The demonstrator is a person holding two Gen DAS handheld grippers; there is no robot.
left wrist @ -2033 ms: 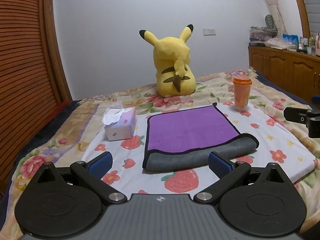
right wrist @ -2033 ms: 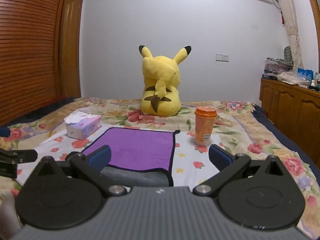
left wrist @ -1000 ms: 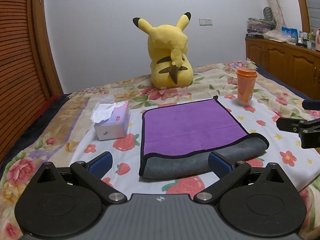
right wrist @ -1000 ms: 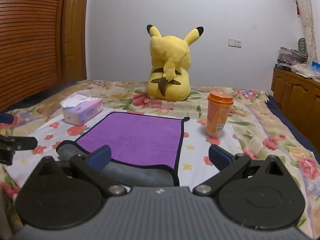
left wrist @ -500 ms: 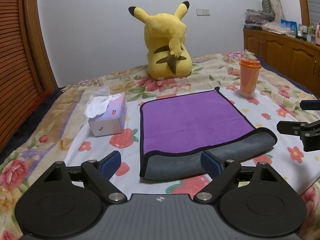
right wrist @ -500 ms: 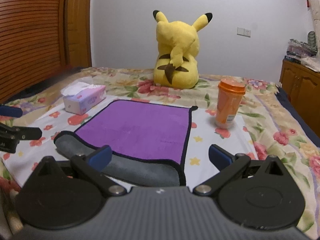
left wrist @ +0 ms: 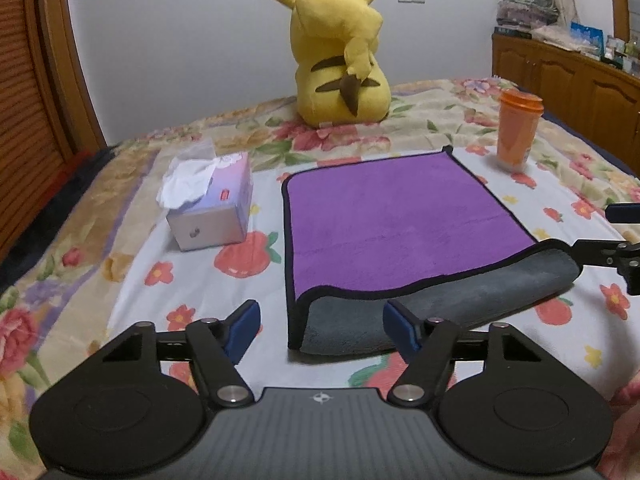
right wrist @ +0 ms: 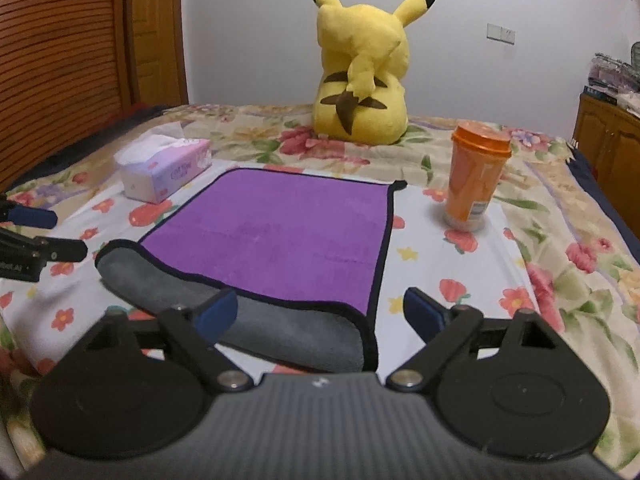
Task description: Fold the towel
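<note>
Now the purple towel [left wrist: 400, 224] lies flat on the flowered bedsheet [left wrist: 132, 280], and its near edge is turned over so that the grey underside shows as a soft roll [left wrist: 440, 300]. The left gripper [left wrist: 318, 330] is wide open and low, with the near left corner of this roll between its blue pads; the right gripper [right wrist: 320, 314] is also wide open, at the near right corner, and neither holds anything. I judge that the step in hand is to take both near corners. To do it well, each gripper should go down until the pads pass on both sides of the black hem, and close on the hem itself, not on the thick grey roll, because this can slip out. Both sides should close together and lift evenly, so the far edge stays straight, and then carry the near edge to meet the far edge. The tissue box [left wrist: 212, 208] stands near the towel on its left, open at the top, with white tissues [left wrist: 186, 180] coming out. The orange cup [right wrist: 476, 178] stands upright beyond the far right corner with its lid on; what is inside I cannot tell. The Pikachu plush [left wrist: 340, 52] sits well behind.
</note>
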